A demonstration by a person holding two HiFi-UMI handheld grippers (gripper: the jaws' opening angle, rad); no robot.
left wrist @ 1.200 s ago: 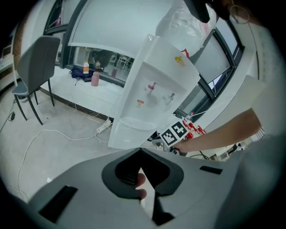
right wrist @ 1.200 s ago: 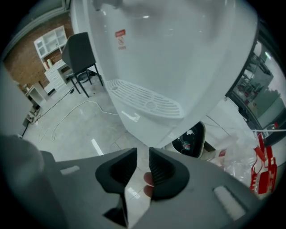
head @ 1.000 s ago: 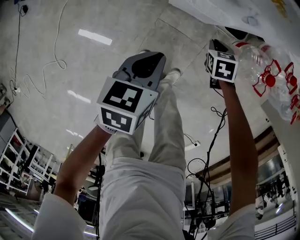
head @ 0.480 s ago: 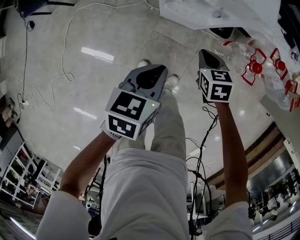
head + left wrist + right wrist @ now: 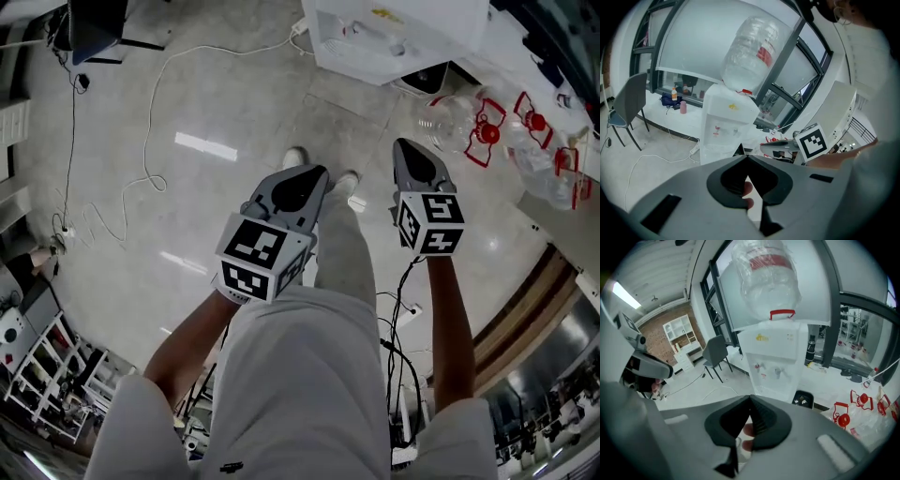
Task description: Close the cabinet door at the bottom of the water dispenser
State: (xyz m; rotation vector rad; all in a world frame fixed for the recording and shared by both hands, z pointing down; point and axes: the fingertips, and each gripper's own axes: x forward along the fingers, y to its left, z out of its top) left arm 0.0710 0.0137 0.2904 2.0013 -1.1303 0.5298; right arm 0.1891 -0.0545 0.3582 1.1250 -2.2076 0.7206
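Dispenser [image 5: 394, 37] at twelve o'clock is cropped by the frame edge, cabinet door unreadable; left tool [image 5: 317, 173] and right tool [image 5: 406, 145] are pinched closed, empty.

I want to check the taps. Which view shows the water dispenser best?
The right gripper view: the water dispenser faces the camera, taps and bottle plain. The left gripper view shows it smaller, angled; the head view catches only part, at its top edge.

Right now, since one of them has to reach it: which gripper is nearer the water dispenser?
Right. The right gripper is almost straight in front of the water dispenser, pointing at it; the left gripper is farther back and off to the left.
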